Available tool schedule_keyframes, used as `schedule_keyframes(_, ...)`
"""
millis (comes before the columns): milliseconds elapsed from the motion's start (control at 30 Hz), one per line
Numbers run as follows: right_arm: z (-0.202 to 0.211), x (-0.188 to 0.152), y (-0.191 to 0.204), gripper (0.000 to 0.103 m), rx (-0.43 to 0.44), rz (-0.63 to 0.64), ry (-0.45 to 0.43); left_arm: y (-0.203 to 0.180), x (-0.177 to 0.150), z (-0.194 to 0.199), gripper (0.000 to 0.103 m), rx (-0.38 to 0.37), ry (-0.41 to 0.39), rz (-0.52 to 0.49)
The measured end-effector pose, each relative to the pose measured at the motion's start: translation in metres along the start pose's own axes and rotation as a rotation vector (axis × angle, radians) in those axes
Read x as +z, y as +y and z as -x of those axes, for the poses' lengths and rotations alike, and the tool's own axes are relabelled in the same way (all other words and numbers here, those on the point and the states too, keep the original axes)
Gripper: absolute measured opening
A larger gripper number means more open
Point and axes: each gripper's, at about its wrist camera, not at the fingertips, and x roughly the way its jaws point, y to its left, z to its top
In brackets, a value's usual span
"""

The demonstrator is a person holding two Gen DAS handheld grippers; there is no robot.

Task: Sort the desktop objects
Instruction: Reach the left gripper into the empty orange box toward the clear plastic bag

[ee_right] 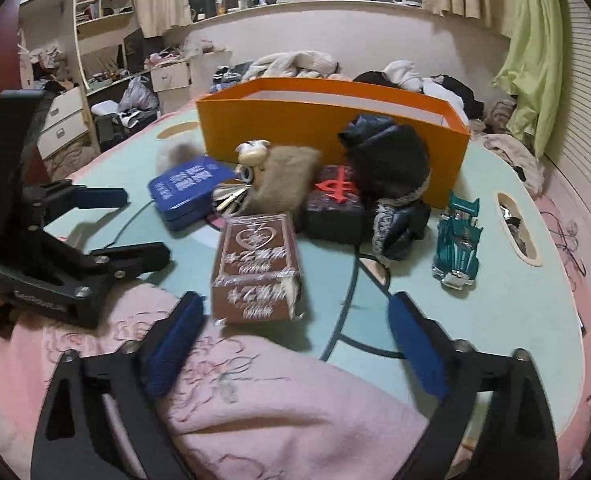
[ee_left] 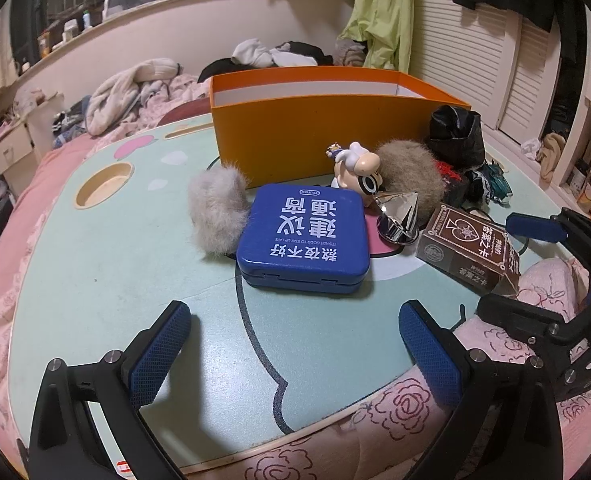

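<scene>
Both tools gape empty; I'd square the right tool (ee_right: 295, 340) over the brown box (ee_right: 255, 264) before closing, left tool (ee_left: 295, 344) idle.

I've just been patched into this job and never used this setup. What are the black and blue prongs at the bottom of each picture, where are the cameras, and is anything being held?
There is no robot arm: a person holds one two-finger gripper in each hand, and each carries its own wide-angle camera looking along its fingers. One picture looks over the left gripper, the other over the right gripper. Both are open and hold nothing. On the green table lie a blue tin, a brown card box, a teal toy car, a small figurine and an orange box, probably where things get sorted.
</scene>
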Motion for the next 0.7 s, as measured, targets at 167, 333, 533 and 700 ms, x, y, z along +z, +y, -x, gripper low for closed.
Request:
schedule_keyframes(167, -0.004, 0.006, 0.002, 0.098, -0.009, 0.009, -0.001, -0.004, -0.008, 0.018, 0.102, 0.01, -0.011, 0.014)
schedule_keyframes(333, -0.003, 0.006, -0.001, 0.099, -0.008, 0.009, -0.001, -0.005, 0.009, 0.07, 0.096, -0.077, -0.134, 0.083)
schedule_keyframes(533, -0.002, 0.006, -0.001, 0.099, -0.008, 0.009, -0.002, 0.003, 0.108, 0.082, 0.096, -0.207, -0.1, 0.202)
schedule_keyframes(700, -0.001, 0.006, -0.002, 0.099, -0.008, 0.009, -0.002, -0.015, 0.167, 0.021, 0.096, -0.25, 0.176, 0.216)
